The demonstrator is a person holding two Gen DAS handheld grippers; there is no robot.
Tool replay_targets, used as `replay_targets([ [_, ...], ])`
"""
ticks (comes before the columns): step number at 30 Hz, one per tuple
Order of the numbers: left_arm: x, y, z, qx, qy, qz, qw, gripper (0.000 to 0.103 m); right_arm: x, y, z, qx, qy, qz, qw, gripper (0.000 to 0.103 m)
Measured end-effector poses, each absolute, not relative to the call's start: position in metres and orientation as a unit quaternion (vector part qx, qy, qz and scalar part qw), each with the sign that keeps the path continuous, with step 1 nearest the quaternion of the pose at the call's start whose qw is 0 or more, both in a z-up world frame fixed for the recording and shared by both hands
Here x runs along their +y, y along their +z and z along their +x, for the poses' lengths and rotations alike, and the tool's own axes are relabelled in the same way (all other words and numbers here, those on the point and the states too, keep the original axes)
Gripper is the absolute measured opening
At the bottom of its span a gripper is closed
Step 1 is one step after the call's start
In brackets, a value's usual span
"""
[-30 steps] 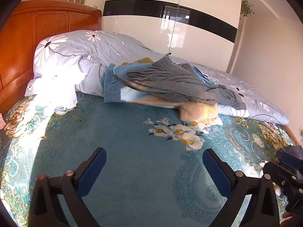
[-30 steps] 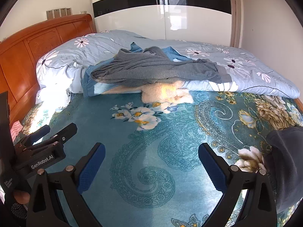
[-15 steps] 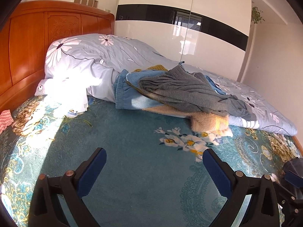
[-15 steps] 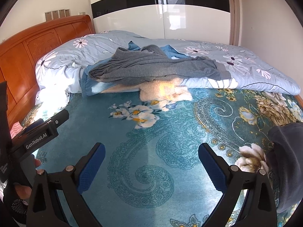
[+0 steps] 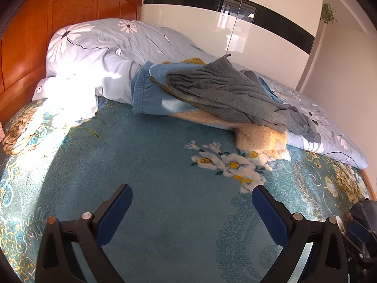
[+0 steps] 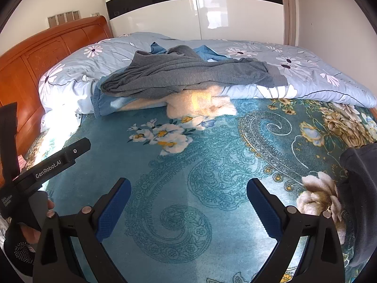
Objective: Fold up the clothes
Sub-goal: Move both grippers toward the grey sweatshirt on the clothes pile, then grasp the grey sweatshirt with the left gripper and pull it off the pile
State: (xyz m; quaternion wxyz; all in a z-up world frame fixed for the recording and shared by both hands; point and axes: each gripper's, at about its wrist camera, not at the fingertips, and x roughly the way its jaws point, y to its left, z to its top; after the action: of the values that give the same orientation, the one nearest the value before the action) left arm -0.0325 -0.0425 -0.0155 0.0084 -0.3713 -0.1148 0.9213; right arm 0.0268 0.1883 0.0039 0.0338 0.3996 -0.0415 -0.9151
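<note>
A pile of clothes lies at the far side of the bed: a grey garment [image 5: 226,89] [image 6: 179,73] on top, a blue garment [image 5: 150,94] [image 6: 103,101] under it, and a fluffy cream piece [image 5: 261,136] [image 6: 200,103] sticking out in front. My left gripper [image 5: 192,202] is open and empty over the teal floral blanket [image 5: 146,165], well short of the pile. My right gripper [image 6: 188,198] is open and empty over the same blanket [image 6: 212,160]. The left gripper's body [image 6: 51,162] shows at the left of the right wrist view.
A light blue flowered duvet [image 5: 106,44] [image 6: 294,70] is bunched along the far side. An orange wooden headboard [image 5: 30,35] [image 6: 28,63] stands at the left. A white glossy wardrobe [image 5: 235,23] stands behind the bed. A dark garment [image 6: 362,188] lies at the right edge.
Both grippers have moved closer to the clothes pile, which looks larger now. The left gripper has swung left, towards the headboard. Both stayed open and empty.
</note>
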Motion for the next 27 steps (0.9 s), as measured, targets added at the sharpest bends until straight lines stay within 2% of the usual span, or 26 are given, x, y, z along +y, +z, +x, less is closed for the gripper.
replay_targets([
  [12, -0.020, -0.010, -0.099, -0.086, 0.920, -0.382, 0.027, 0.103, 0.202, -0.019, 0.018, -0.031, -0.906, 0.421, 0.029, 0.099],
  [19, -0.029, 0.013, -0.204, -0.156, 0.912, -0.379, 0.006, 0.103, 0.224, -0.035, 0.019, -0.050, -0.892, 0.448, 0.009, 0.099],
  [24, -0.044, -0.026, -0.264, -0.239, 0.864, -0.443, -0.031, 0.102, 0.238, -0.041, 0.021, -0.076, -0.891, 0.447, 0.003, 0.099],
  [27, -0.054, -0.038, -0.274, -0.287, 0.853, -0.433, -0.045, 0.102, 0.247, -0.045, 0.024, -0.079, -0.889, 0.451, -0.002, 0.099],
])
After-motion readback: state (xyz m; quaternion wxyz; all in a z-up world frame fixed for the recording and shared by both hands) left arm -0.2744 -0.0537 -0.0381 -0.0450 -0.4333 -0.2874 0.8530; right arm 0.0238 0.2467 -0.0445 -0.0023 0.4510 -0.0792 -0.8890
